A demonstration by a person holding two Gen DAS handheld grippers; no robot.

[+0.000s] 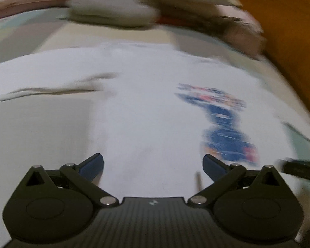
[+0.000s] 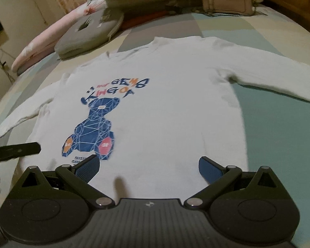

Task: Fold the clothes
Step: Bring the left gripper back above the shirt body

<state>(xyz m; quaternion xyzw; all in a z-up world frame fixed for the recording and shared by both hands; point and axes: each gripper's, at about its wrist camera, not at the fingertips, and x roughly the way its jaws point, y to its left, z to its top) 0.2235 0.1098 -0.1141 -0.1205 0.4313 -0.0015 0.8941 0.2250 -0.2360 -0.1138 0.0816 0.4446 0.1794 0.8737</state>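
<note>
A white long-sleeved sweatshirt (image 2: 171,103) with a blue bear print (image 2: 95,124) lies flat, front up, on the bed, both sleeves spread out. My right gripper (image 2: 148,166) hovers open over its bottom hem, nothing between the fingers. The left wrist view is blurred: the same sweatshirt (image 1: 134,103) fills it, bear print (image 1: 223,124) at the right. My left gripper (image 1: 153,165) is open above the lower left part of the shirt, holding nothing. A dark part of the left gripper (image 2: 14,149) shows at the left edge of the right wrist view.
The bed sheet (image 2: 274,119) has pale green and beige blocks. A grey round cushion (image 2: 88,35), a pink pillow (image 2: 41,45) and a beige handbag (image 2: 227,0) lie along the far side. An orange-brown headboard or wall (image 1: 289,31) stands at the right.
</note>
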